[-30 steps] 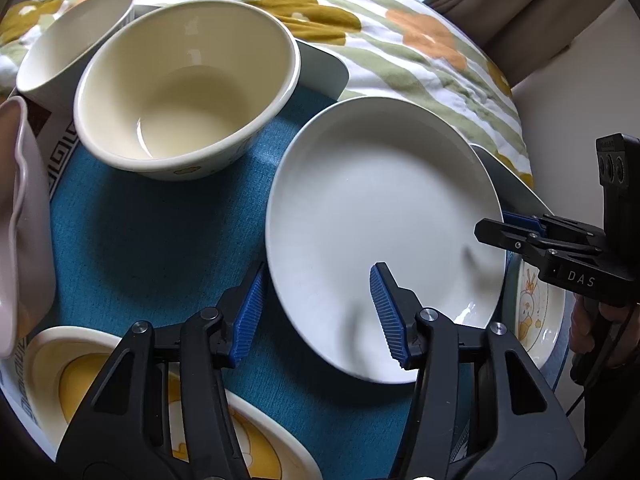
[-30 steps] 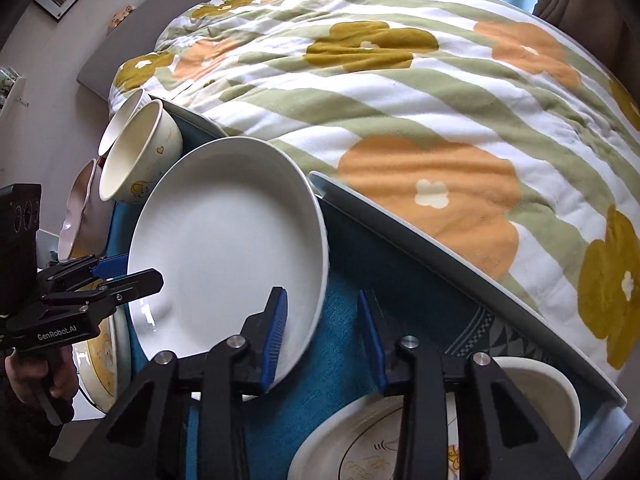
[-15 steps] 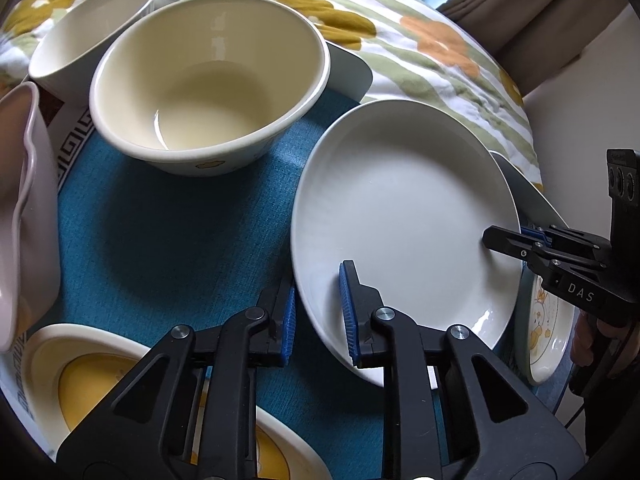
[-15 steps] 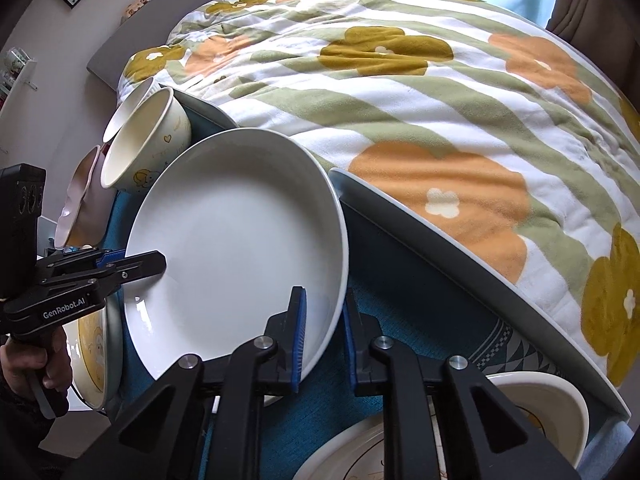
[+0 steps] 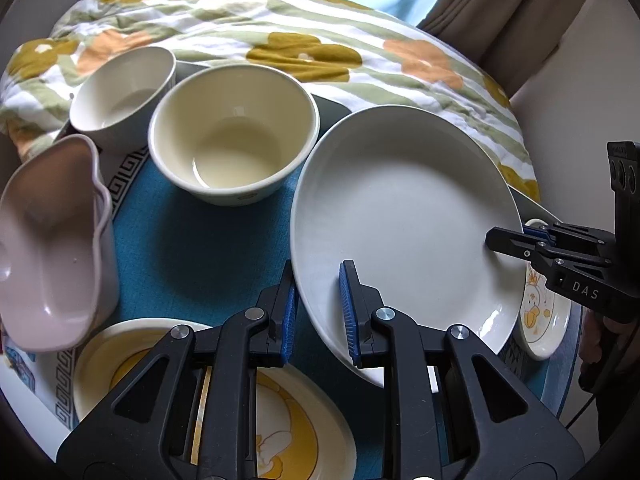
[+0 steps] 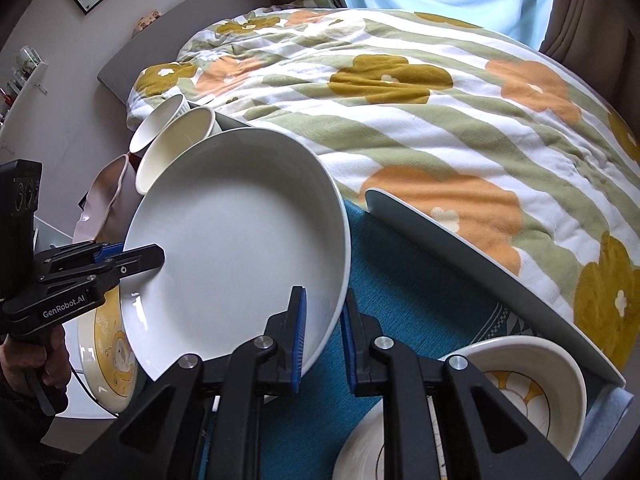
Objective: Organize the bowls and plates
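Observation:
A large plain white plate [image 5: 404, 216] hangs tilted above the blue mat [image 5: 192, 248], held at two opposite rim points. My left gripper [image 5: 318, 312] is shut on its near rim, and my right gripper [image 6: 323, 340] is shut on the other side; the plate shows in the right wrist view too [image 6: 240, 248]. The right gripper appears at the right of the left wrist view [image 5: 520, 240]. A cream bowl [image 5: 234, 140], a white bowl [image 5: 124, 92] and a pink wavy dish [image 5: 52, 232] stand on the mat.
A yellow-patterned plate [image 5: 280, 408] lies under my left gripper. A small duck-print plate [image 5: 544, 320] lies under the white plate's right edge. A patterned bowl [image 6: 532, 384] and plate [image 6: 360, 456] sit near my right gripper. A floral quilt [image 6: 440, 120] lies beyond the tray edge [image 6: 480, 264].
Both grippers closed on the white plate's rim, then lifted it off the mat. Both views have pulled back and up.

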{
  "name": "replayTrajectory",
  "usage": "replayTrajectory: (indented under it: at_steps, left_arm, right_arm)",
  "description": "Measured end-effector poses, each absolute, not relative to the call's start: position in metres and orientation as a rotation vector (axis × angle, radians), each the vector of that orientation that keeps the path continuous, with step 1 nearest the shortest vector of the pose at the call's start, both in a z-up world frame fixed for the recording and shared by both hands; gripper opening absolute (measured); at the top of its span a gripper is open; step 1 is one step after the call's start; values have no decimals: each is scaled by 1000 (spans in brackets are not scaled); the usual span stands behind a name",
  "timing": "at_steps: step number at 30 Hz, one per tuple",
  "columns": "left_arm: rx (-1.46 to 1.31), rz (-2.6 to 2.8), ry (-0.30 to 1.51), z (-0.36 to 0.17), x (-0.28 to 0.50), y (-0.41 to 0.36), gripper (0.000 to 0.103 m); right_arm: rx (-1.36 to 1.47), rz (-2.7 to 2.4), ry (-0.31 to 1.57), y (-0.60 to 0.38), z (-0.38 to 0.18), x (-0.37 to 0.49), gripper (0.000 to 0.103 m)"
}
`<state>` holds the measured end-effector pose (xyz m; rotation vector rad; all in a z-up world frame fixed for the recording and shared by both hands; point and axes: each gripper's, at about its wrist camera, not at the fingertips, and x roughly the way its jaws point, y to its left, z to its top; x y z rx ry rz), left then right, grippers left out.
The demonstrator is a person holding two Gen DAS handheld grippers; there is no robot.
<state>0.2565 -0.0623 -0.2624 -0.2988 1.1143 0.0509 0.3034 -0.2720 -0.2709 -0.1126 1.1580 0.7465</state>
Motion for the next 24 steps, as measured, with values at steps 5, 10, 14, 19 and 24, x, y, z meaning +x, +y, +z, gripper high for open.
replayTrajectory:
  at_steps: [5, 10, 14, 19, 24]
  left_arm:
    - [-252, 8, 1083, -238, 234, -51, 18]
    - [-211, -55, 1077, -222, 204, -29, 18]
    - [-187, -94, 1089, -221, 182, -9, 18]
    - [-161, -126, 1115, -231, 162, 13, 18]
    - [-140, -158, 1139, -243, 146, 27, 18]
  right_arm:
    - [-67, 697, 1133, -266, -249, 267, 15]
    - [-30, 636, 1131, -249, -234, 223, 15]
    - [3, 596, 1144, -231, -235, 193, 15]
    - [48, 554, 1167, -212, -246, 165, 15]
    - [80, 512, 1192, -199, -258, 143, 15]
